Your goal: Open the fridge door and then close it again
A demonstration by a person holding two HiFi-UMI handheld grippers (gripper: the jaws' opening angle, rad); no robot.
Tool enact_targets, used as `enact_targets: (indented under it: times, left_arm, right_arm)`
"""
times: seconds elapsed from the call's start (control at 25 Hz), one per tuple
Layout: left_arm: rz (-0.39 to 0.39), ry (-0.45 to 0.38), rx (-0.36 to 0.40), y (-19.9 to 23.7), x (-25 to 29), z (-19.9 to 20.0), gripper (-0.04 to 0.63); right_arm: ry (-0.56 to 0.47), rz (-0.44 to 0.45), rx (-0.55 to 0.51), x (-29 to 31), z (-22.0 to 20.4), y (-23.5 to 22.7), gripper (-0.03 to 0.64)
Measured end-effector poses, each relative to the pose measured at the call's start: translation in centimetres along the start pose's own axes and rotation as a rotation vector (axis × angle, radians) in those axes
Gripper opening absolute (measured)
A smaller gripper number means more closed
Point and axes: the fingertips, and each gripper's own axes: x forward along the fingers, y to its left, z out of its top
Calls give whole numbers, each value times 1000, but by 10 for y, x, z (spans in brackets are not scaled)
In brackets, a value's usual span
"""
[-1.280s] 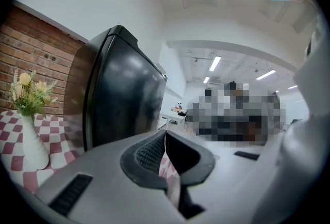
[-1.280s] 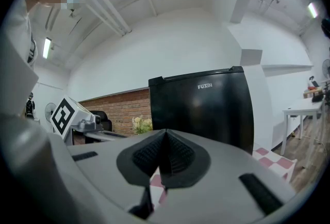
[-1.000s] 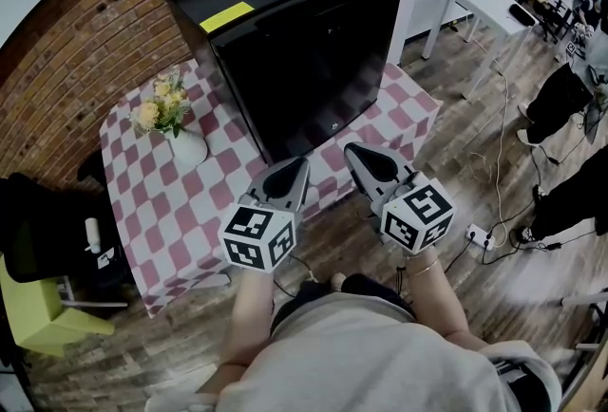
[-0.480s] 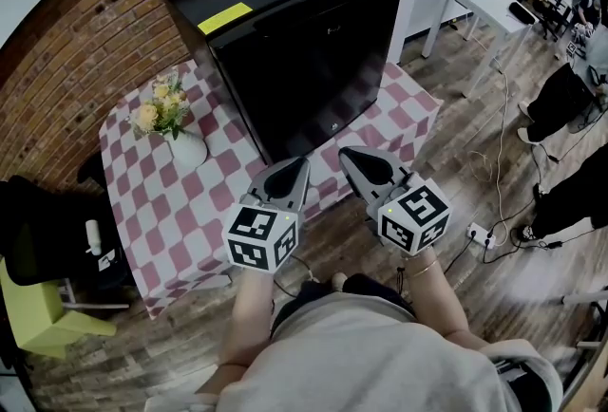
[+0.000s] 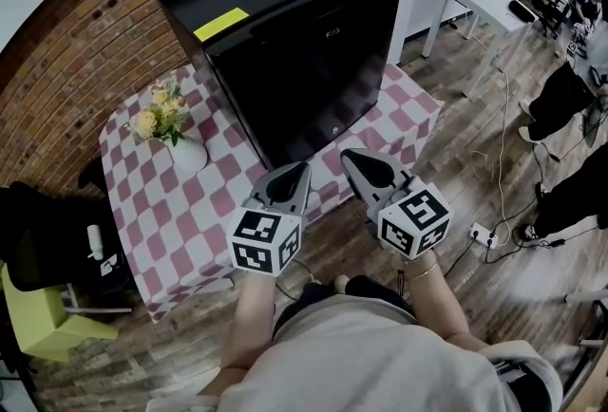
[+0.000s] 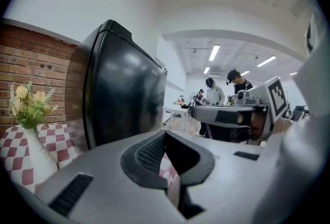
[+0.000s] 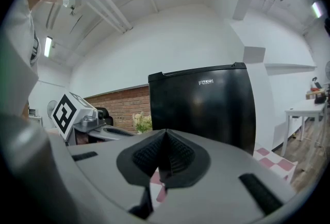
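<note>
A small black fridge (image 5: 294, 40) stands on a table with a pink-and-white checked cloth (image 5: 176, 211); its door (image 5: 318, 68) is closed and faces me. The same fridge (image 6: 124, 99) fills the left of the left gripper view, and the fridge (image 7: 206, 104) sits straight ahead in the right gripper view. My left gripper (image 5: 302, 169) hovers at the table's front edge, shut, holding nothing. My right gripper (image 5: 350, 157) hangs beside it, also shut and empty. Both tips stop short of the door. The left gripper's pads (image 6: 149, 153) meet, and so do the right gripper's pads (image 7: 172, 156).
A white vase of yellow flowers (image 5: 176, 135) stands on the cloth left of the fridge. A brick wall (image 5: 66, 49) runs behind. A black and green chair (image 5: 38, 277) is at far left, a white table (image 5: 484, 2) at back right, and cables with a power strip (image 5: 480, 234) lie on the wooden floor.
The left gripper has shifted slightly right and tilted a little; the right gripper has stayed put. The fridge door has stayed closed.
</note>
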Motion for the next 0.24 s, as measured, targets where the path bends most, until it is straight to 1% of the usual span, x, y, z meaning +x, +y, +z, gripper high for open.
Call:
enact_targets:
  times: [0.12,0.24]
  left_arm:
    - [-8,-10,-3,-1,2,2,6]
    - [-34,-28,-19,-3,5,4,6]
  right_arm:
    - [3,-1,-24,2,2,0,-2]
    - [9,1,-40,5,1,-1,-2]
